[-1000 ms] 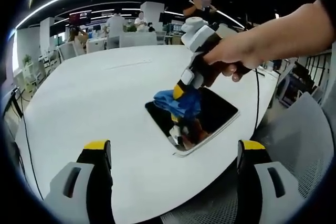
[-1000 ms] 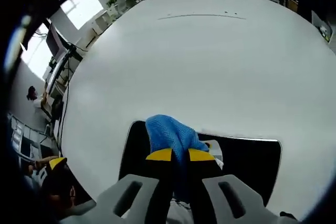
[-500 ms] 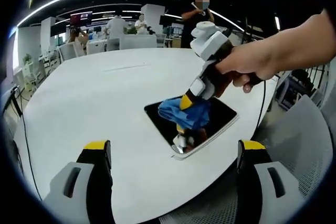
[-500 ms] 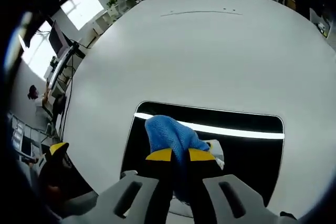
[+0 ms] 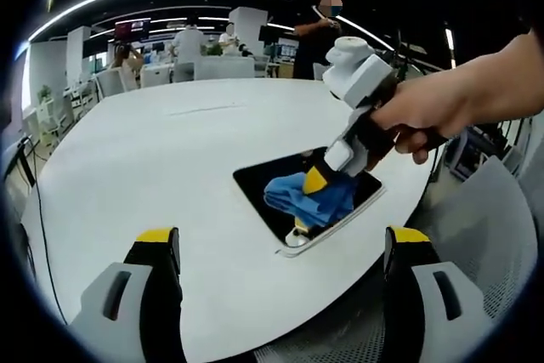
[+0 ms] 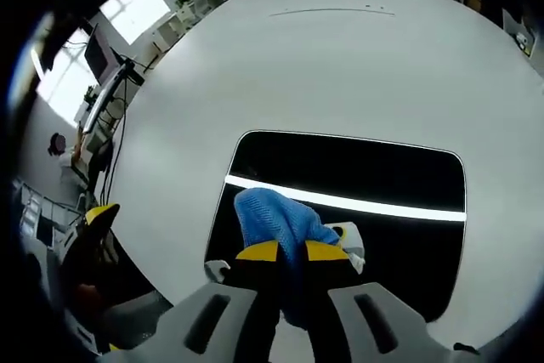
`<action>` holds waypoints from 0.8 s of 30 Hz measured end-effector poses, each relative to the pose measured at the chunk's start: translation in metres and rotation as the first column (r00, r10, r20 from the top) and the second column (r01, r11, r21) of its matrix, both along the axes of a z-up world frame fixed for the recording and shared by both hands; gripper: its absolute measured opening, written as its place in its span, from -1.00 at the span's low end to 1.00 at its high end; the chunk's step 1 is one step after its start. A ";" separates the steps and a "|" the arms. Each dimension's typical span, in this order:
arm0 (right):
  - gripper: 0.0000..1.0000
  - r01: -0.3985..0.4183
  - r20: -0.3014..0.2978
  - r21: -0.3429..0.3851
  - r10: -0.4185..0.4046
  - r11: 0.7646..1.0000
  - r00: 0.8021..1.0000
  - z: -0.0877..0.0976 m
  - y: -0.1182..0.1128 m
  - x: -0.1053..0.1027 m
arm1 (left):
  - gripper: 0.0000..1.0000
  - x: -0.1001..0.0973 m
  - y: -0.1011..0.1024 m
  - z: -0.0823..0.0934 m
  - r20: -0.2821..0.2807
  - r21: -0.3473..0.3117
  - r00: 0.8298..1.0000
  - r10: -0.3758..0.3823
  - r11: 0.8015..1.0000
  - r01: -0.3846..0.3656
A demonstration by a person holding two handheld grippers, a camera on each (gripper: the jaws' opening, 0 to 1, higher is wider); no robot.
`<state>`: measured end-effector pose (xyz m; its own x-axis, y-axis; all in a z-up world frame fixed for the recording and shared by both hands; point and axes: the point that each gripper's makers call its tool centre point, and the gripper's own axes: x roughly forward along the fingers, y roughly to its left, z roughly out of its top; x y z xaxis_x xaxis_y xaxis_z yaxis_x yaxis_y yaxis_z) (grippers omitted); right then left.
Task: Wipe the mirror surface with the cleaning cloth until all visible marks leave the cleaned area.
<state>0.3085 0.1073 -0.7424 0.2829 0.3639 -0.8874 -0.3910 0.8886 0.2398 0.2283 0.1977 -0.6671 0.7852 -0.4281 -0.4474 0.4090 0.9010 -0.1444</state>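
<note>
A rectangular mirror (image 5: 255,181) (image 6: 357,167) lies flat on the white table (image 5: 153,159) (image 6: 340,65), near its edge. A blue cleaning cloth (image 5: 308,200) (image 6: 274,220) rests on the mirror glass, and my right gripper (image 5: 314,183) (image 6: 291,252), held by a person's hand (image 5: 433,116), is shut on it. In the left gripper view my left gripper (image 5: 280,240) stands open and wide, short of the mirror, with nothing between its fingers. The mirror reflects a bright ceiling light strip (image 6: 374,206).
The table edge (image 5: 340,286) runs close to the mirror, with a grey mesh chair (image 5: 501,235) beyond it. Cables (image 5: 38,210) hang off the table's left side. People and desks stand far back in the office (image 5: 204,40).
My right gripper has dragged the cloth across the mirror towards its near right end. More bare glass shows beyond the cloth in the right gripper view. The left gripper has held still.
</note>
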 end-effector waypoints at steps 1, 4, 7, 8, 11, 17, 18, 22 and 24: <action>-0.93 0.009 0.000 0.002 -0.009 1.000 1.000 0.001 -0.001 -0.003 | 0.98 0.000 0.001 0.000 0.000 0.001 1.000 0.003 1.000 -0.003; -0.93 0.015 -0.001 0.005 -0.015 1.000 1.000 0.002 -0.002 -0.009 | 0.98 0.001 0.001 0.000 0.002 0.002 1.000 0.006 1.000 -0.006; -0.93 0.010 -0.002 0.000 -0.010 1.000 1.000 0.003 -0.002 -0.014 | 0.98 0.001 0.001 0.001 0.008 0.005 1.000 0.005 1.000 -0.005; -0.93 0.009 -0.001 -0.001 -0.009 1.000 1.000 0.003 -0.003 -0.016 | 0.98 0.002 0.001 0.001 0.008 0.004 1.000 0.005 1.000 -0.005; -0.93 0.011 0.002 -0.001 -0.011 1.000 1.000 0.002 -0.003 -0.017 | 0.98 0.001 0.003 0.001 0.010 0.006 1.000 0.010 1.000 -0.010; -0.93 0.022 -0.018 0.009 -0.021 1.000 1.000 0.006 -0.005 -0.032 | 0.98 0.003 0.003 0.002 0.015 0.009 1.000 0.008 1.000 -0.008; -0.93 0.016 -0.012 0.008 -0.016 1.000 1.000 0.006 -0.005 -0.034 | 0.98 0.003 0.002 0.002 0.019 0.005 1.000 0.007 1.000 -0.007; -0.93 0.011 -0.009 0.008 -0.011 1.000 1.000 0.007 -0.006 -0.038 | 0.98 0.002 0.004 0.002 0.020 -0.002 1.000 0.017 1.000 -0.017; -0.93 0.007 -0.008 0.008 -0.007 1.000 1.000 0.007 -0.006 -0.040 | 0.98 0.003 0.004 0.003 0.022 0.000 1.000 0.012 1.000 -0.012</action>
<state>0.2683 0.1012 -0.7352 0.2781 0.3687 -0.8870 -0.3825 0.8895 0.2499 0.2310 0.2013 -0.6643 0.7999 -0.4184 -0.4303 0.4010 0.9060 -0.1356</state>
